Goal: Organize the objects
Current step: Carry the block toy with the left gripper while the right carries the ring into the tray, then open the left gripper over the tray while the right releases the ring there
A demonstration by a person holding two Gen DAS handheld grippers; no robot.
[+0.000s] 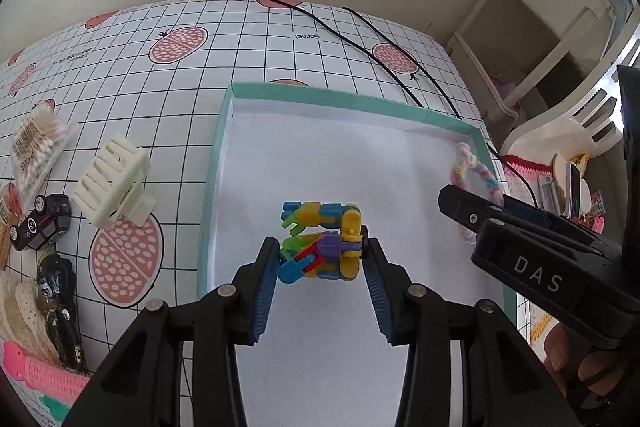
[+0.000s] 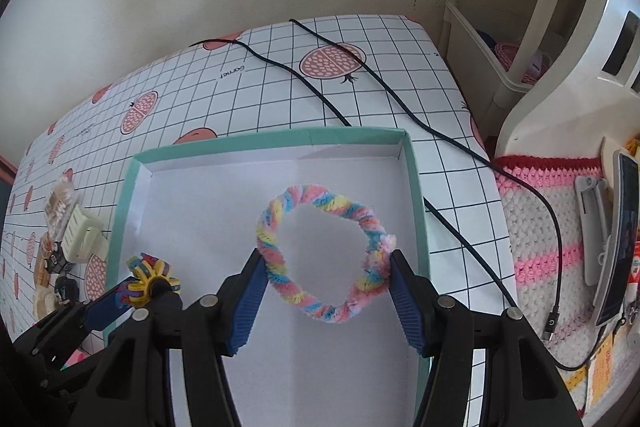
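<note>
A shallow box (image 1: 320, 91) with a teal rim and white floor lies on the table; it also shows in the right wrist view (image 2: 276, 141). My left gripper (image 1: 322, 255) is shut on a colourful plastic block toy (image 1: 324, 241) and holds it over the box floor. The toy also shows in the right wrist view (image 2: 148, 277). My right gripper (image 2: 324, 263) is shut on a pastel twisted chenille ring (image 2: 320, 251), held over the box's right side. The ring (image 1: 468, 171) and right gripper body (image 1: 532, 247) show at the right of the left wrist view.
Left of the box lie a cream hair claw clip (image 1: 114, 183), a black toy car (image 1: 40, 223), a cotton swab pack (image 1: 38, 143), a dark figure (image 1: 58, 303), lace (image 1: 20, 315) and a pink comb (image 1: 44, 371). Two black cables (image 2: 400, 107) cross the table. A crochet-covered chair (image 2: 560, 227) stands right.
</note>
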